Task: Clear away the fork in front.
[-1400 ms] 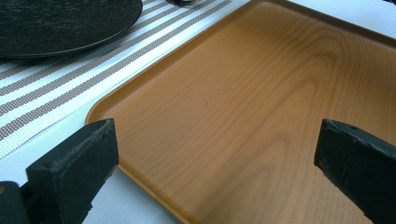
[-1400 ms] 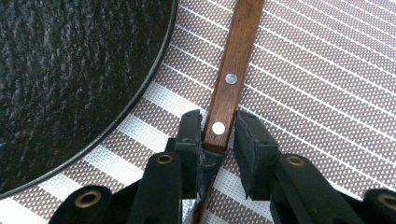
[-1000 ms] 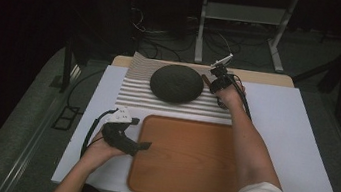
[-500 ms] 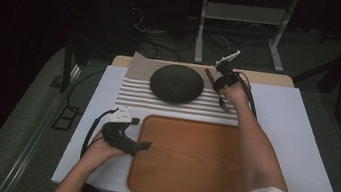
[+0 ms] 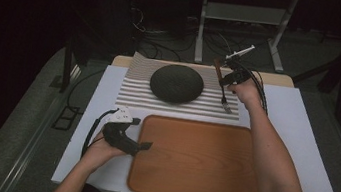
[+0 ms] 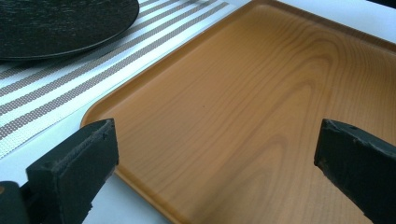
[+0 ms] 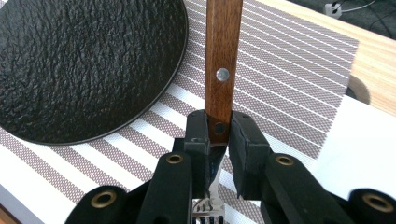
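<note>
Your right gripper [image 7: 218, 135] has its jaws clamped on a fork [image 7: 223, 60], gripping the brown wooden handle near where it meets the metal neck; a silver rivet shows on the handle, and the steel tines hang below the jaws. In the high view, the fork [image 5: 221, 80] sits at about 1 o'clock on the table, over the right edge of the striped placemat [image 5: 135, 78], tines pointing down toward the mat. The dark, rough-textured round plate [image 5: 177, 83] lies just beside it at 12 o'clock. Your left gripper [image 5: 144, 146] rests at 8 o'clock with jaws spread wide and empty, over the left edge of the wooden tray [image 5: 199, 160].
</note>
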The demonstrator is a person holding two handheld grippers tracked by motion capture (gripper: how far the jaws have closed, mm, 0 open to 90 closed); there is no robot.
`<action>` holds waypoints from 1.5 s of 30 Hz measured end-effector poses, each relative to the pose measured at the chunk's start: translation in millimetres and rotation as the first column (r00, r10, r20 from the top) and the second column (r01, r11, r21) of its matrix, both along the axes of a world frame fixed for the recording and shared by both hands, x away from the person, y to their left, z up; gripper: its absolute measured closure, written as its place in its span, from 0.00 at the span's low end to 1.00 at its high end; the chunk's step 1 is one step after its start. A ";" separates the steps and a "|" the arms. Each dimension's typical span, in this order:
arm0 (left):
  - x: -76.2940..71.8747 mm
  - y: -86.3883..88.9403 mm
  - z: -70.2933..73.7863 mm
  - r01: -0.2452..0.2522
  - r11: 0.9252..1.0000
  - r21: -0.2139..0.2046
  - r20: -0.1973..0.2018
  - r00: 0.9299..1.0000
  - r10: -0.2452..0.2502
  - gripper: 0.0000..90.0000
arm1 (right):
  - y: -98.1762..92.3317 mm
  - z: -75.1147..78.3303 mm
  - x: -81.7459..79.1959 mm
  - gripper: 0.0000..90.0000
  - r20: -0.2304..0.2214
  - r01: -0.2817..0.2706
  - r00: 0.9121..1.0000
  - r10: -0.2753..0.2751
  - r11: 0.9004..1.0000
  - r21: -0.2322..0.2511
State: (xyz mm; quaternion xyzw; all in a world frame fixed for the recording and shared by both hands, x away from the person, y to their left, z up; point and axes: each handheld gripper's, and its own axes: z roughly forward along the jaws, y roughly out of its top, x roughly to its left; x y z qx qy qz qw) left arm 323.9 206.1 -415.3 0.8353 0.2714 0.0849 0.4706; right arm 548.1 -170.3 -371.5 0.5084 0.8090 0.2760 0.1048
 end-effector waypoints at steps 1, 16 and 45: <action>-0.1 -0.1 0.1 0.001 1.000 0.000 0.001 1.000 -0.001 0.00 | -1.5 1.4 -1.8 0.86 0.001 -0.002 1.000 0.002 1.000 0.005; -0.5 -3.7 1.4 0.001 1.000 -0.008 0.003 1.000 -0.001 0.00 | -31.2 36.0 -69.4 0.86 0.123 -0.073 0.991 0.055 0.987 0.143; 6.8 -37.7 28.4 -0.023 0.999 -0.027 0.052 0.998 0.025 0.00 | -54.4 34.9 -174.2 0.85 0.273 -0.275 0.942 0.195 0.916 0.294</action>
